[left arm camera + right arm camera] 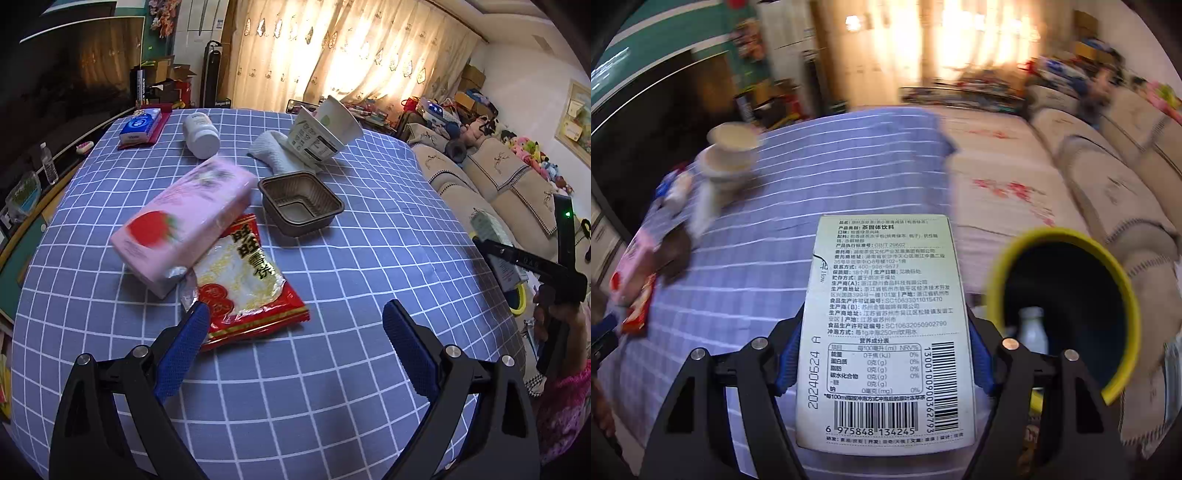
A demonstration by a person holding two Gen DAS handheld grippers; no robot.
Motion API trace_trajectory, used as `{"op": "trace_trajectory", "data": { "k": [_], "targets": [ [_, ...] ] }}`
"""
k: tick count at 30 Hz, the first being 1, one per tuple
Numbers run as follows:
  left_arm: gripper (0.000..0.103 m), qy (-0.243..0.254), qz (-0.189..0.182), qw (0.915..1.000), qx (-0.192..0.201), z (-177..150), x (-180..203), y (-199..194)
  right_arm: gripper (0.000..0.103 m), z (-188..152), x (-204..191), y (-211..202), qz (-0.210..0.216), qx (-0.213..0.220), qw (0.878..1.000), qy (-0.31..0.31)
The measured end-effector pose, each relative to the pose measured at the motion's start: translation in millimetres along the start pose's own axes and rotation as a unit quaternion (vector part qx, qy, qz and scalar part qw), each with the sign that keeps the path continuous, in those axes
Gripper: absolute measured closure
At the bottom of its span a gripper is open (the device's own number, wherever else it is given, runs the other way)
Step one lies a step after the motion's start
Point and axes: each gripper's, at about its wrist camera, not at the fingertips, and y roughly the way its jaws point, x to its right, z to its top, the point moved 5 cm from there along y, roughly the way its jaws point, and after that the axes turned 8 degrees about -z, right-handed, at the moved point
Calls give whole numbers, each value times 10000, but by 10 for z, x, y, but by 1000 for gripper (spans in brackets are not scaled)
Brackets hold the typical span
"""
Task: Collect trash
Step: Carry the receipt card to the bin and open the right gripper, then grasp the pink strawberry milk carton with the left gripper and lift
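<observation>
My right gripper (882,354) is shut on a pale green tea drink box (882,325), held over the table's right edge, just left of a yellow-rimmed trash bin (1063,302); a white bottle (1032,328) lies inside the bin. The same gripper and box show at the right of the left wrist view (495,240). My left gripper (295,332) is open above the table, its left finger over a red snack wrapper (243,280). Beyond it lie a pink strawberry carton (184,225), a brown plastic tray (301,203) and tipped paper cups (325,133).
A blue checked cloth (332,387) covers the table. At the back lie a white pill bottle (201,134), a blue tissue pack (142,125) and a white cloth (275,153). A beige sofa (491,184) stands to the right.
</observation>
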Motion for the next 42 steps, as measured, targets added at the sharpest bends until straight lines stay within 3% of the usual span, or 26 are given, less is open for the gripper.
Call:
{"op": "trace_trajectory", "data": {
  "k": [8, 15, 20, 23, 31, 42],
  "targets": [
    [10, 69, 42, 9999, -79, 26, 68, 70, 35, -20, 976, 453, -1127, -361, 9905, 705],
    [10, 150, 55, 9997, -170, 43, 159, 158, 35, -112, 1296, 770, -1431, -673, 9836, 868],
    [10, 204, 56, 9995, -235, 52, 193, 222, 33, -187, 1339, 893, -1467, -784, 9819, 901],
    [10, 202, 50, 9994, -260, 55, 191, 251, 24, -203, 1317, 875, -1597, -737, 9804, 884],
    [10, 184, 105, 9995, -231, 73, 117, 233, 23, -158, 1266, 648, -1509, -474, 9830, 937],
    [10, 190, 611, 9978, -152, 268, -414, 78, 23, -89, 884, 389, -1079, -187, 9913, 725]
  ]
}}
